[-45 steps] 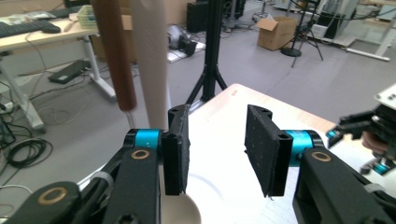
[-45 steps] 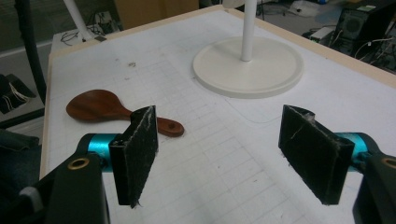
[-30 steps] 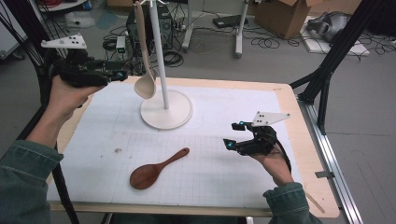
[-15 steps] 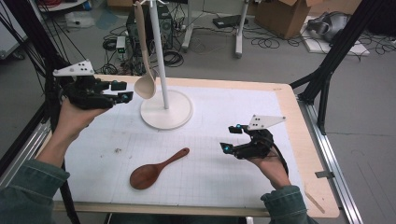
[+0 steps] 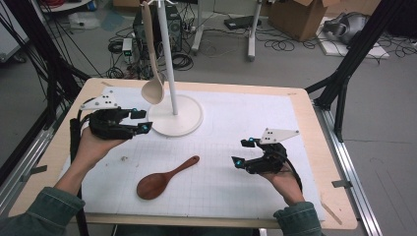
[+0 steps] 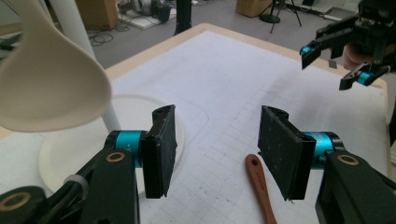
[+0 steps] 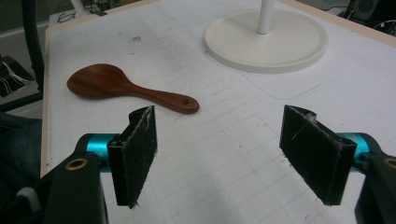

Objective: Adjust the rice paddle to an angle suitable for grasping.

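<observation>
A brown wooden rice paddle lies flat on the counter, in front of the white stand where a cream ladle hangs. The left gripper, released and empty, hovers beside the stand's base; the right gripper, likewise released, waits to the paddle's right.

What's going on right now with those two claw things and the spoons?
Left gripper open, empty, beside the stand's base. Right gripper open, empty. Brown wooden spoon flat on the mat between them, untouched. Cream ladle hangs on the stand; path unobstructed.
</observation>
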